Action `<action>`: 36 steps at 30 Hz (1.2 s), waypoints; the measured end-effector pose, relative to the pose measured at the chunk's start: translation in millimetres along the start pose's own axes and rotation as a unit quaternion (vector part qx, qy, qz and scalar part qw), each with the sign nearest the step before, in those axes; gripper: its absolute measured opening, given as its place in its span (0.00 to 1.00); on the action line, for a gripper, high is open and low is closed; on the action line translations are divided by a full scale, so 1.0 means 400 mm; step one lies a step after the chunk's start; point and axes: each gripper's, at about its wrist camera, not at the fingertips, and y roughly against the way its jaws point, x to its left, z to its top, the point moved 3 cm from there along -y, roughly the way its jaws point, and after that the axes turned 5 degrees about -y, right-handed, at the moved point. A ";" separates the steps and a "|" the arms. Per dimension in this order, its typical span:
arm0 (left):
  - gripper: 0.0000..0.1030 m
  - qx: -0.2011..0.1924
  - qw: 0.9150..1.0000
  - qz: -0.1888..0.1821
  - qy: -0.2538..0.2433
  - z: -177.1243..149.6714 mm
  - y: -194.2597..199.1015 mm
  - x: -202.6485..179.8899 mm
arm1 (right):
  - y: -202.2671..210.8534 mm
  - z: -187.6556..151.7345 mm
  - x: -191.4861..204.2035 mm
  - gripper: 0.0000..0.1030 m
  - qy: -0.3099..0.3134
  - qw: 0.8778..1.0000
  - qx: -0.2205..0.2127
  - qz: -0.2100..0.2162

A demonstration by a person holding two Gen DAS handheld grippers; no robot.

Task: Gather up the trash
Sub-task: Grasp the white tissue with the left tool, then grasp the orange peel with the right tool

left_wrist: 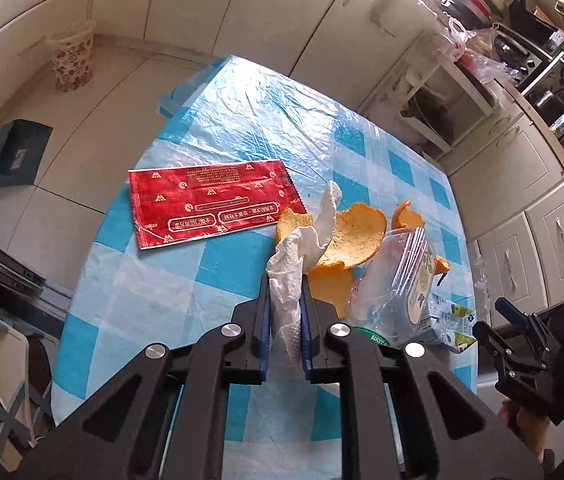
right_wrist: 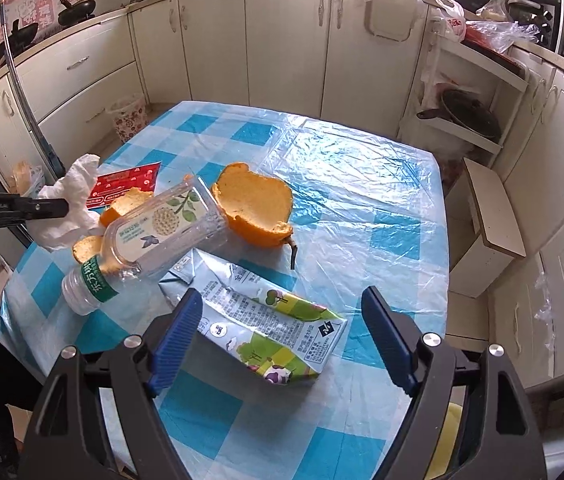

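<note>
Two claws angled downward, left claw (left_wrist: 285, 292) pinching tissue (left_wrist: 288, 256), right claw (right_wrist: 282, 316) spread.

Both wrist views look steeply down, close, sharing the checkered table (left_wrist: 154, 300).

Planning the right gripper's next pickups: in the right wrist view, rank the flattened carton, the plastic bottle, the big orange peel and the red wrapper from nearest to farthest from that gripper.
1. flattened carton, between the open right gripper fingers.
2. plastic bottle, just beyond, to the left.
3. big orange peel, behind the bottle, centre.
4. red wrapper, far left.
</note>
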 end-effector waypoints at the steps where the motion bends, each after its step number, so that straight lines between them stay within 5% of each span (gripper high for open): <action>1: 0.11 -0.003 1.000 -0.001 0.003 0.001 0.005 0.003 | -0.006 0.004 0.000 0.76 -0.002 1.000 0.001 0.001; 7: 0.11 -0.022 1.000 -0.002 -0.002 0.003 0.032 -0.003 | -0.059 0.046 -0.054 0.76 -0.106 0.991 0.029 0.071; 14: 0.11 -0.028 1.000 -0.003 -0.010 0.007 0.047 -0.010 | -0.166 0.090 -0.141 0.76 -0.271 0.949 0.075 0.145; 19: 0.11 -0.029 0.999 -0.005 -0.016 0.012 0.048 -0.015 | -0.252 0.096 -0.154 0.73 -0.321 0.926 0.111 0.166; 23: 0.11 -0.030 0.999 -0.005 -0.020 0.017 0.047 -0.015 | -0.285 0.094 -0.138 0.64 -0.332 0.916 0.126 0.188; 25: 0.11 -0.030 0.999 -0.006 -0.019 0.021 0.046 -0.014 | -0.296 0.092 -0.123 0.46 -0.336 0.906 0.139 0.214; 29: 0.11 -0.031 0.999 -0.009 -0.019 0.026 0.046 -0.016 | -0.300 0.087 -0.105 0.23 -0.327 0.907 0.147 0.220; 36: 0.11 -0.033 0.999 -0.011 -0.019 0.026 0.044 -0.018 | -0.241 0.130 -0.132 0.19 -0.321 0.921 0.080 0.205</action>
